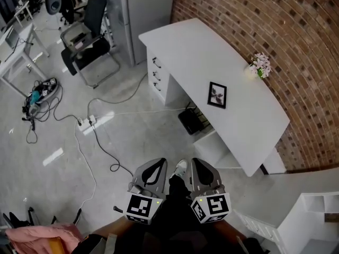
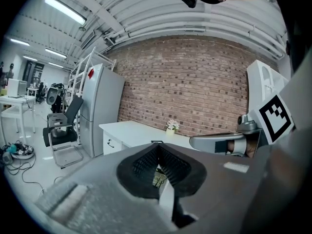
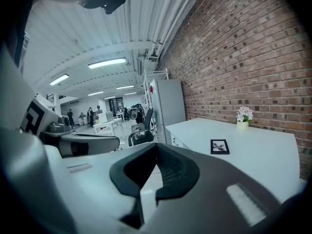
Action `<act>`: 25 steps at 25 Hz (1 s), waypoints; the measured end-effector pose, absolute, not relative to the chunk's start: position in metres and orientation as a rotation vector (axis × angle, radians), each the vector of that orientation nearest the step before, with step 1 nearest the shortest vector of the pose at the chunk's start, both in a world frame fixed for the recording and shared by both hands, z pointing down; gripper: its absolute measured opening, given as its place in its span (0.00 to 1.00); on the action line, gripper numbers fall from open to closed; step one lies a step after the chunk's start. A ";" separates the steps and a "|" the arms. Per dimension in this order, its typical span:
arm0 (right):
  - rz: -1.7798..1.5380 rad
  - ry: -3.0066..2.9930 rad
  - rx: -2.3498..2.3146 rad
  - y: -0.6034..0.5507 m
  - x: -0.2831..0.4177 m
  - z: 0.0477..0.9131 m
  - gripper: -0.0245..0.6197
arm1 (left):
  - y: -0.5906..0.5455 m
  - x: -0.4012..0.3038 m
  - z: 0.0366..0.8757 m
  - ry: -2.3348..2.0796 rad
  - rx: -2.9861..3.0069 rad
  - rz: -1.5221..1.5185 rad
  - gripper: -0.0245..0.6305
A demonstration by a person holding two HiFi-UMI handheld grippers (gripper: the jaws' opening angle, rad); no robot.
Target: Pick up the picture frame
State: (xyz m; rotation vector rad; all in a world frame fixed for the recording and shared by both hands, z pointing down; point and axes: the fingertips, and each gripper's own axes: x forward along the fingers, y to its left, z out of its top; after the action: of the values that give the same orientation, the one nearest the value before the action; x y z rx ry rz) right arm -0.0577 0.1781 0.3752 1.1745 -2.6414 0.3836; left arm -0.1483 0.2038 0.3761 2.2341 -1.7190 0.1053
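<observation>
The black picture frame (image 1: 217,94) lies flat on the white desk (image 1: 241,128) by the brick wall; in the right gripper view the frame (image 3: 219,146) shows to the right of the jaws. My left gripper (image 1: 160,163) and right gripper (image 1: 197,163) are side by side over the floor, well short of the desk. Both are shut with nothing between the jaws. The left gripper (image 2: 157,146) points at the desk and its jaws hide most of the frame. The right gripper (image 3: 156,146) points left of the frame.
A small pot of pink flowers (image 1: 259,65) stands on the desk near the wall. An office chair (image 1: 87,30), a grey cabinet (image 1: 143,9) and cables (image 1: 90,123) are on the floor to the left. A white shelf unit (image 1: 312,216) is at the lower right.
</observation>
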 end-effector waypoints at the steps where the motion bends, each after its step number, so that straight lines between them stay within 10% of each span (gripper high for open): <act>1: 0.395 -2.640 1.180 0.168 -0.057 0.377 0.04 | 0.194 -0.148 0.377 -1.721 2.227 0.109 0.04; 25: 0.396 -2.602 1.276 -0.019 0.032 0.382 0.04 | -0.006 -0.052 0.378 -1.630 2.299 0.199 0.04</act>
State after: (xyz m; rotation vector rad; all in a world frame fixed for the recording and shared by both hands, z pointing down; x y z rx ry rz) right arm 0.0316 -0.0191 0.3825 1.2759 -2.6020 0.3965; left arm -0.0523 -0.0061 0.3780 2.2991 -1.6303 0.1990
